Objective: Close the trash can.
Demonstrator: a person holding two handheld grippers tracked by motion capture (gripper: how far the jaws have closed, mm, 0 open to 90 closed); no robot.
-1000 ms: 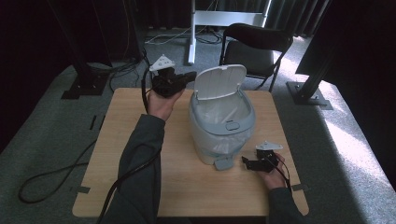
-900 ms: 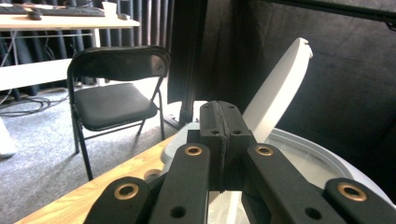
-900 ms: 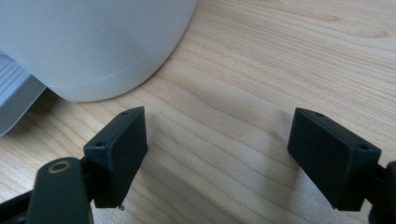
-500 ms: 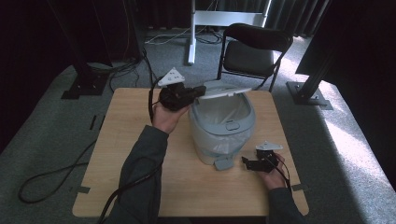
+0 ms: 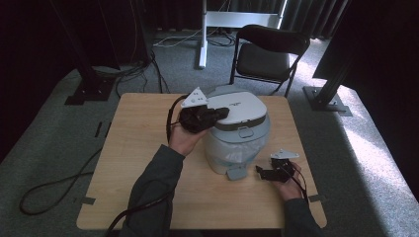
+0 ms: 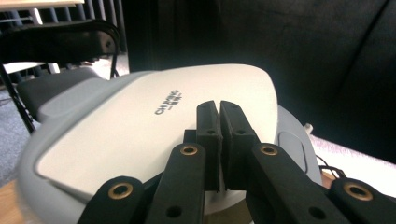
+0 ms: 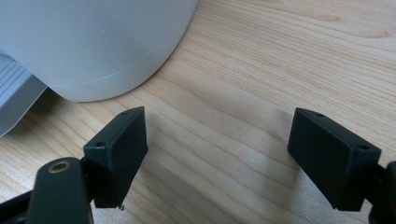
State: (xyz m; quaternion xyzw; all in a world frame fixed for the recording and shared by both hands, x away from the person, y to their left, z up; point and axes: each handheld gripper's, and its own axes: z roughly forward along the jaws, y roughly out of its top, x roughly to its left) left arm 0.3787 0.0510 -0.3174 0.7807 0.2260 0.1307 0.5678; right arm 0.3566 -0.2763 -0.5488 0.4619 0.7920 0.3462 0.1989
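On the wooden table (image 5: 133,148) in this dark room, the pedal bin (image 5: 232,148) stands at the middle, lid (image 5: 239,111) down. Your left gripper (image 5: 222,112) rests clenched on that lid, while your right gripper (image 5: 260,171) lies released beside the pedal (image 5: 236,173). The plastic bin looks light and slippery (likely to skid), so press the lid's front edge rather than pinching the smooth wall.

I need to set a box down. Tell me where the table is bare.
Bare wood lies left of the left gripper, out to the table edge, and along the near edge between the forearms. It is crowded around the pedal bin and right gripper.
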